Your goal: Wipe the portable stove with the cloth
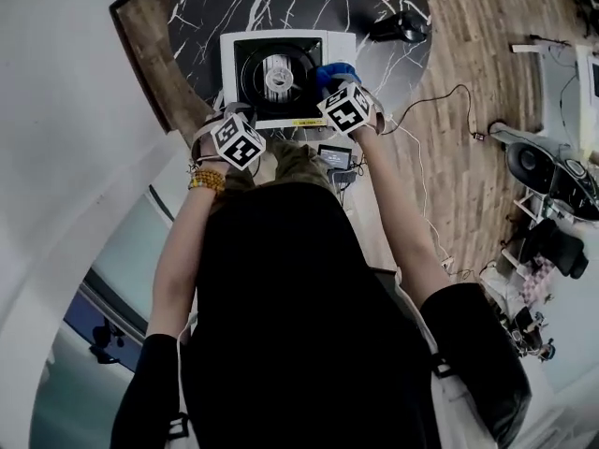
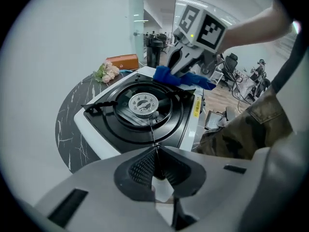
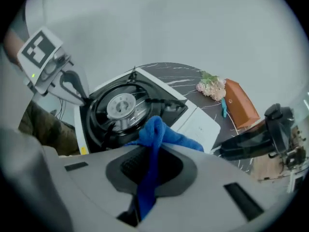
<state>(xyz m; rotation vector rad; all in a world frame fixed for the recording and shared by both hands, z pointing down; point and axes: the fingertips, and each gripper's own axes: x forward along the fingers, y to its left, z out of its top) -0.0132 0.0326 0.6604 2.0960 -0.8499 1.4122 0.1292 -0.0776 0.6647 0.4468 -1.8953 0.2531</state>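
The portable stove (image 1: 281, 73), white with a black top and a round burner (image 2: 143, 102), stands on a black marbled table (image 1: 197, 17). My right gripper (image 3: 152, 139) is shut on a blue cloth (image 3: 164, 135), which hangs over the stove's right side; the left gripper view shows the cloth (image 2: 186, 78) under that gripper (image 2: 179, 73). My left gripper (image 2: 154, 149) points down at the stove's near left edge. Its jaws are shut on the thin end of the pan support (image 2: 153, 129). In the head view both marker cubes cover the jaws.
Pink flowers (image 3: 211, 87) and an orange box (image 3: 240, 103) lie at the table's far side. A black device (image 1: 401, 28) sits to the right of the stove. A cable (image 1: 440, 110) runs over the wooden floor. The person's legs are close to the table edge.
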